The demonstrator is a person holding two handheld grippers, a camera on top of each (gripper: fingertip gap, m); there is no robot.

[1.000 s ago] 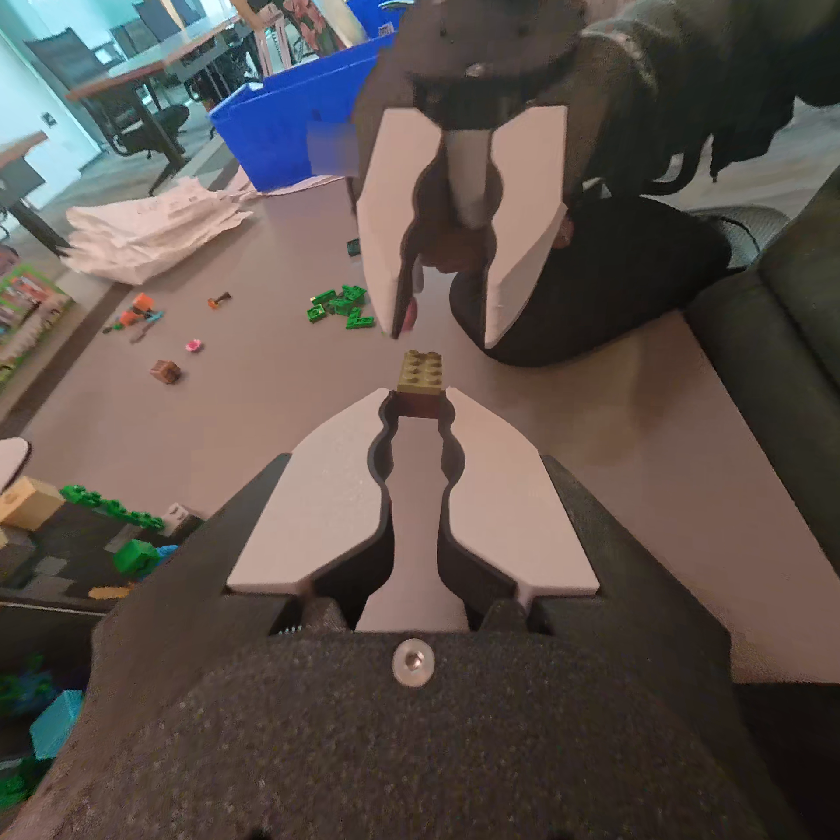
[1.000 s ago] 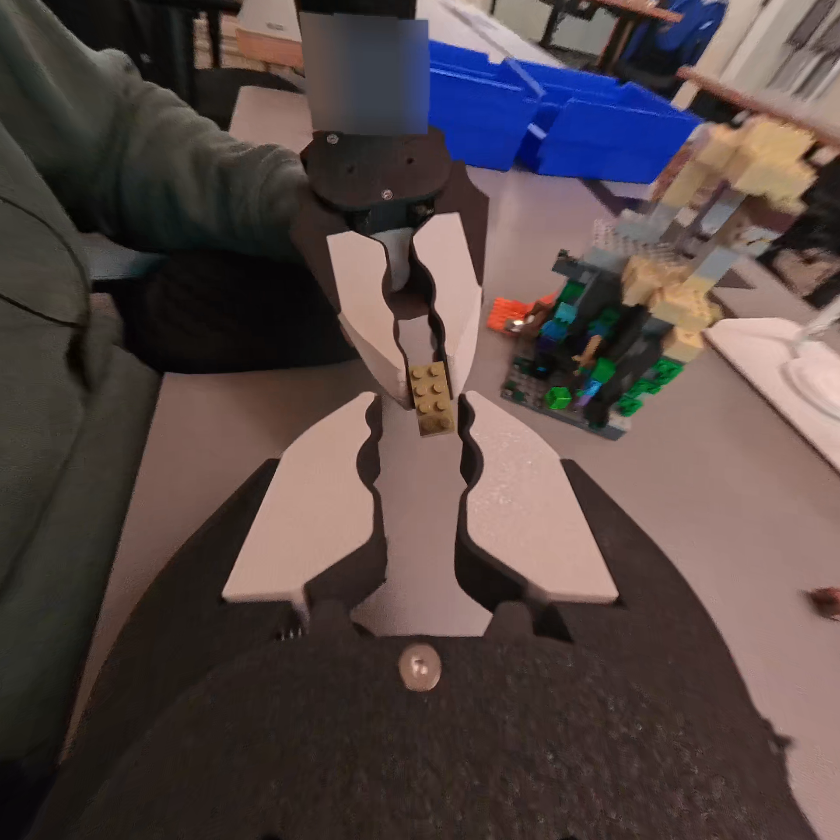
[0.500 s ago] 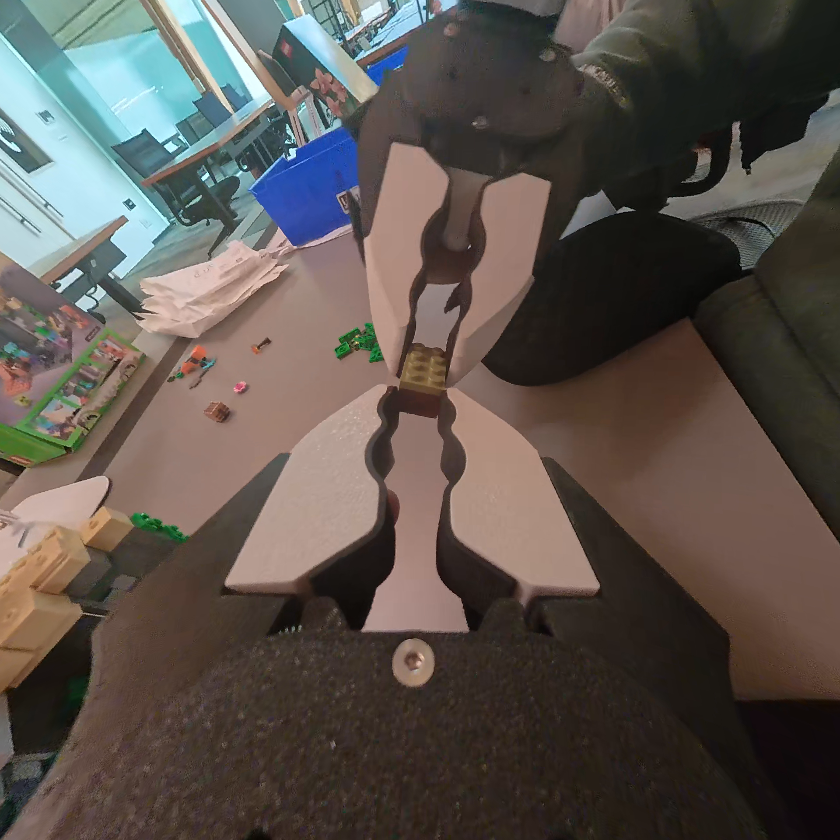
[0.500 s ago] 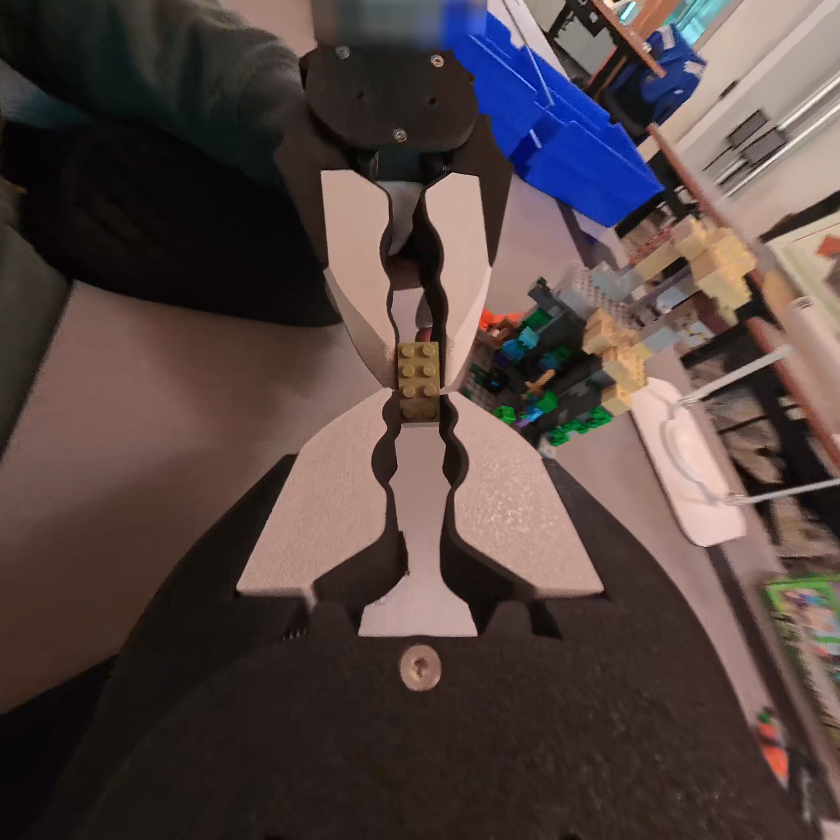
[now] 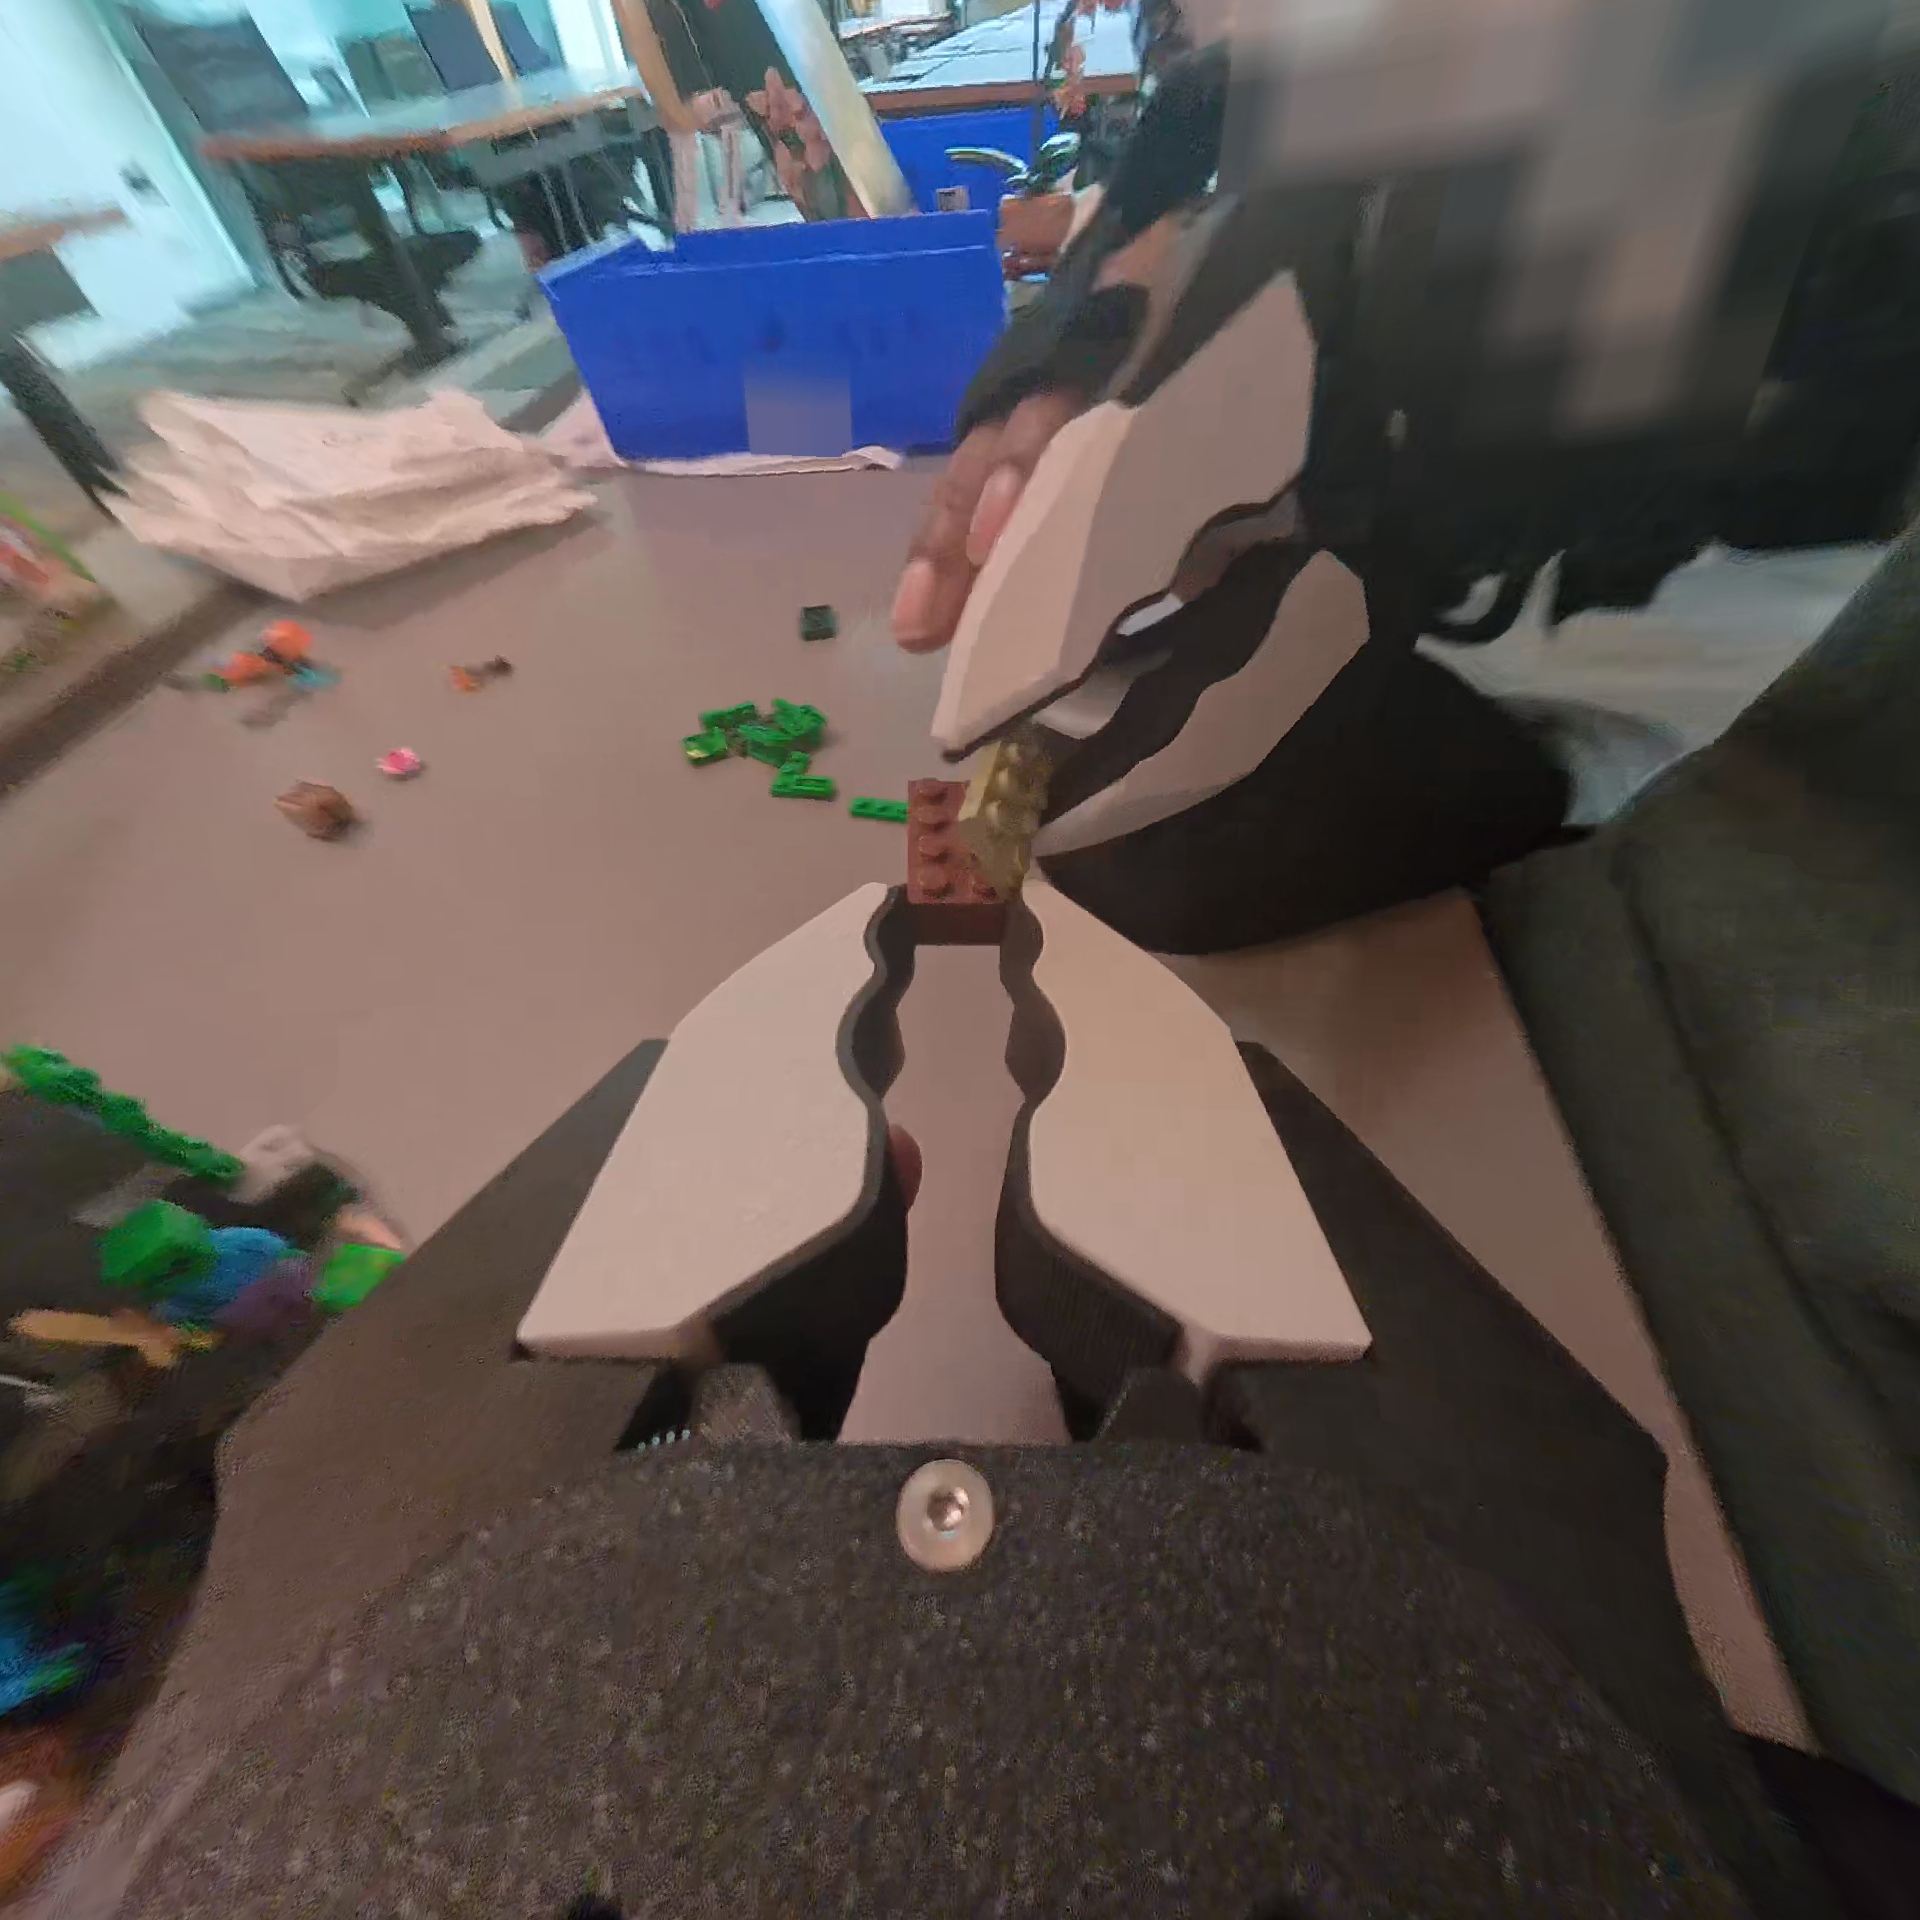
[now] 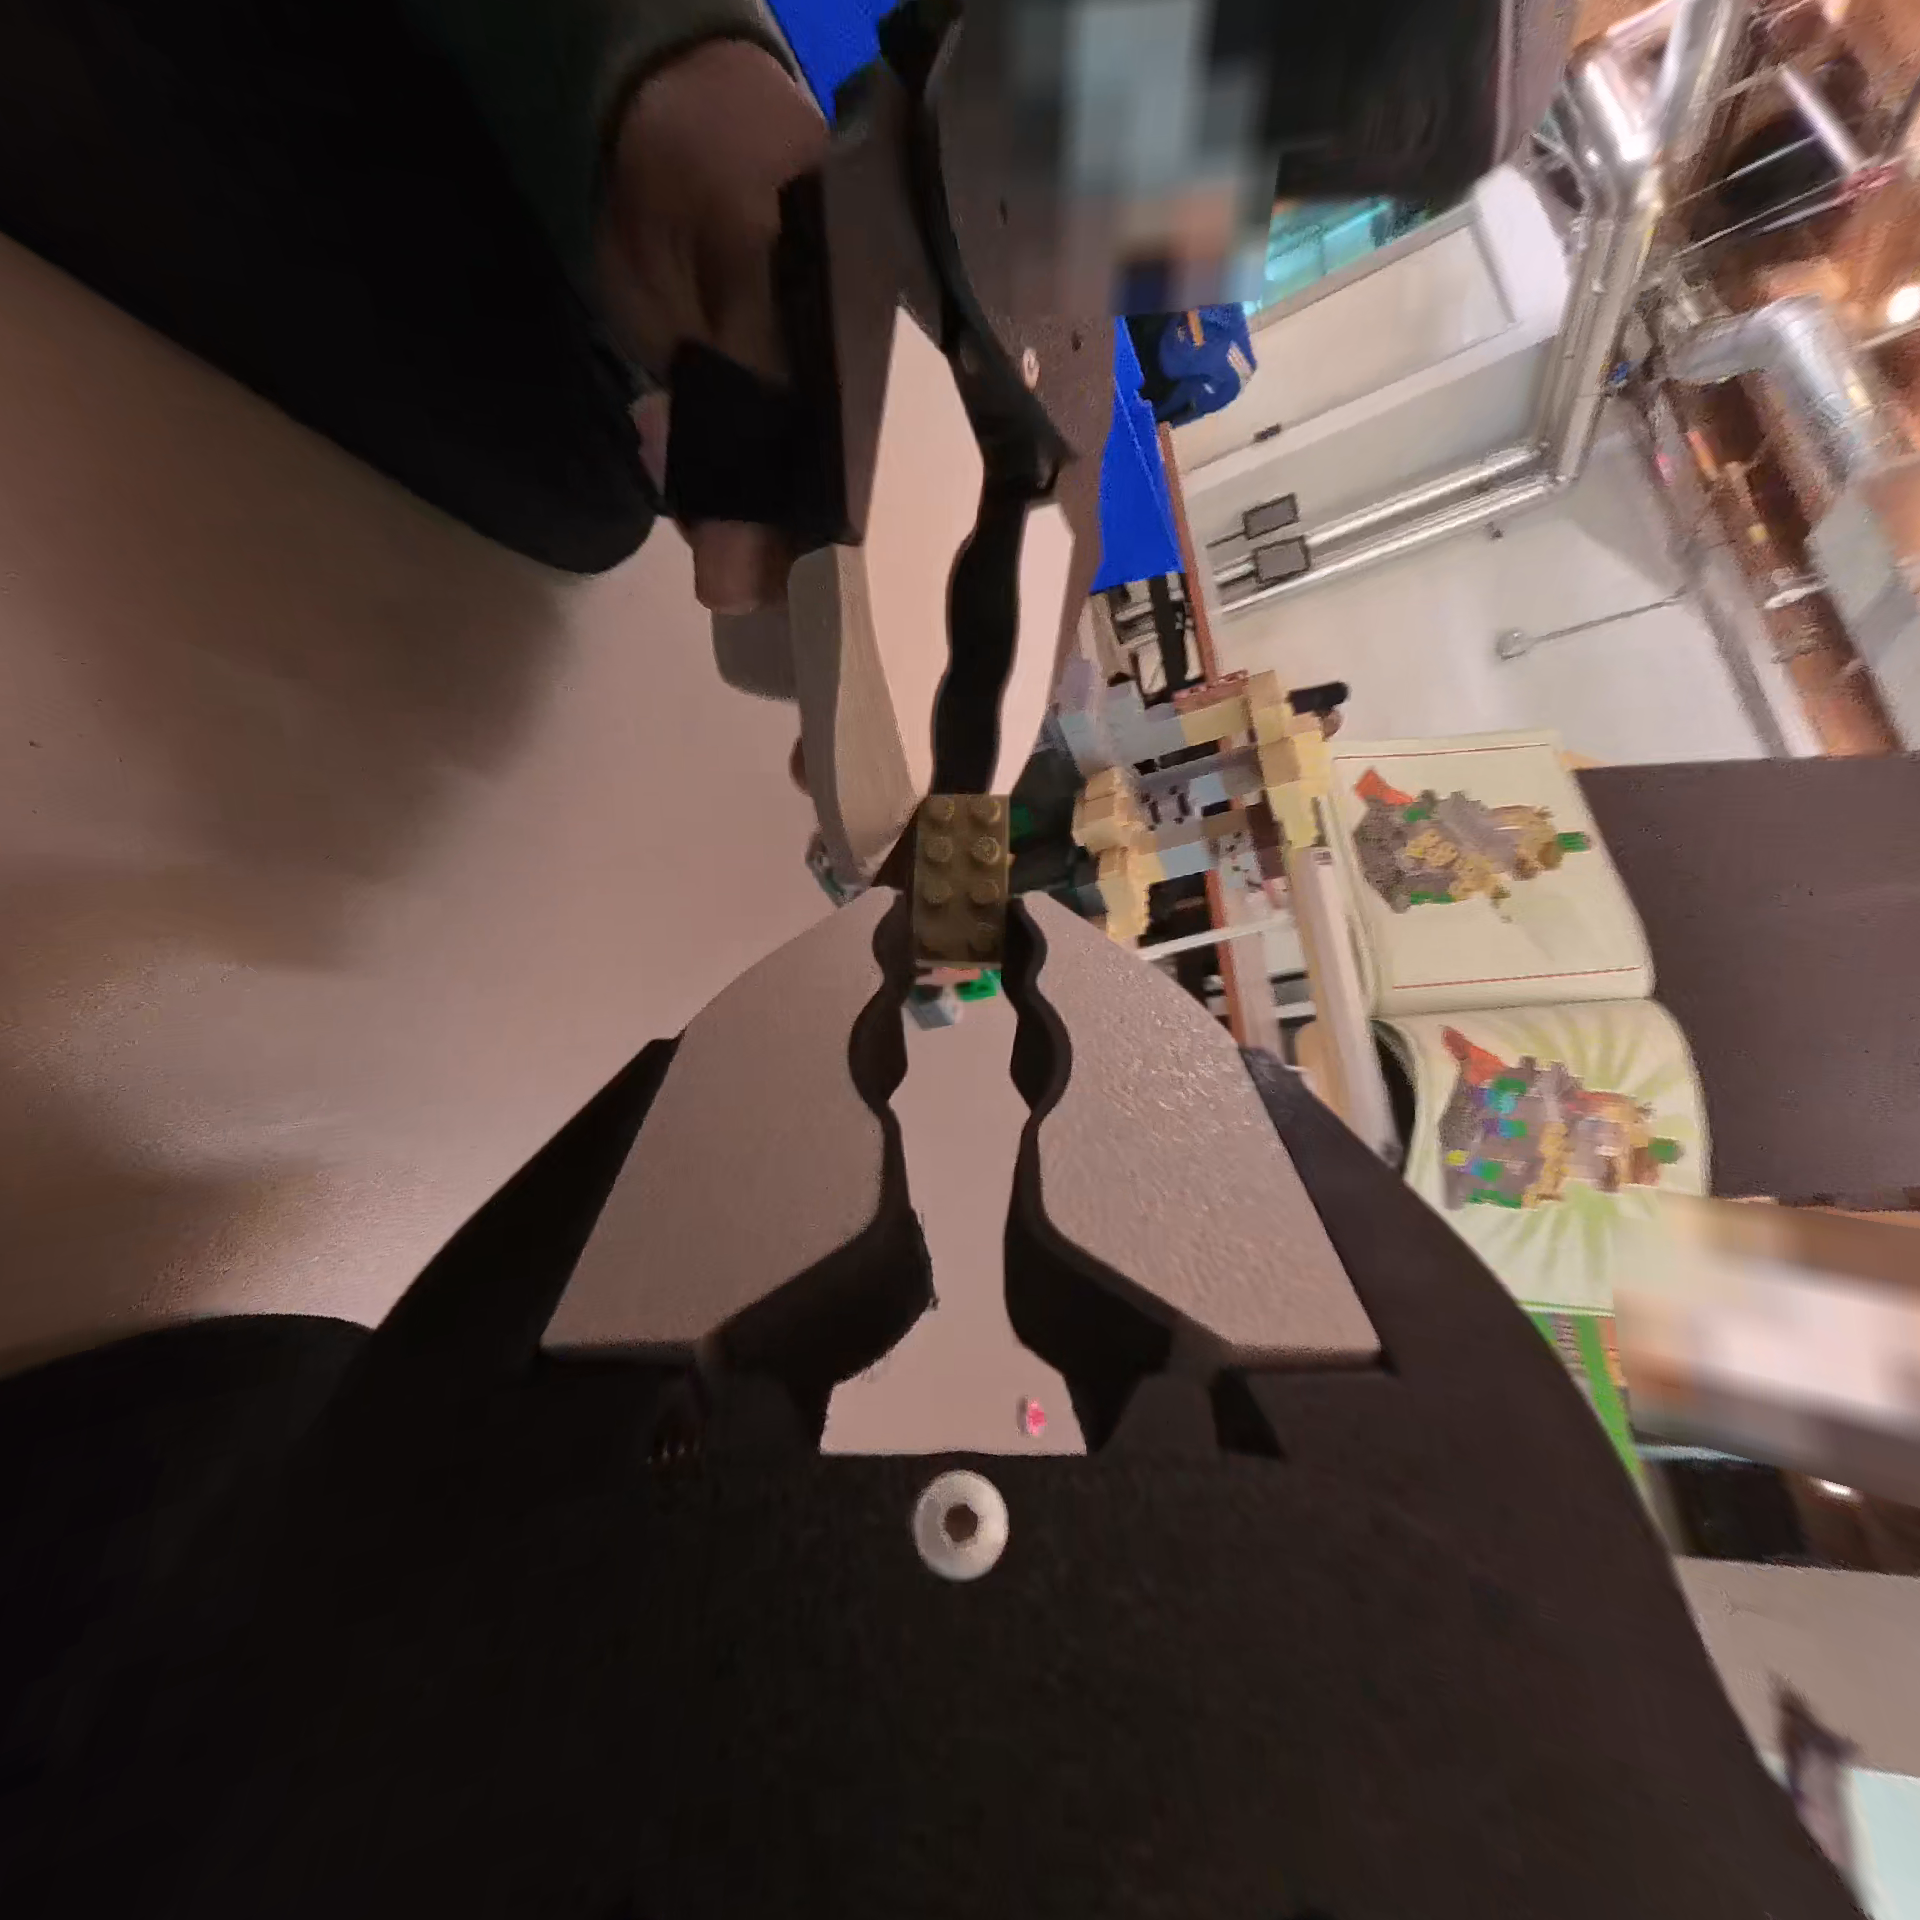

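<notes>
The left tool point(image 5: 958, 902) clenches a brown brick point(image 5: 945, 854), the right tool point(image 6: 958, 914) an olive brick point(image 6: 961, 878) at its one o'clock; hinging them apart could flick either onto the worktop point(image 5: 468, 935).

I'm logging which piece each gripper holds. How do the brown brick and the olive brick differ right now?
Colour: the reddish-brown studded plastic brick is darker than the olive-tan studded plastic brick.
Holder: the brown brick sits between the left gripper tips; the olive one between the right gripper tips.
Pose: in the left wrist view the brown brick's studs face up, while the olive one is tilted against its far right edge.
Both are small studded bricks.
</notes>
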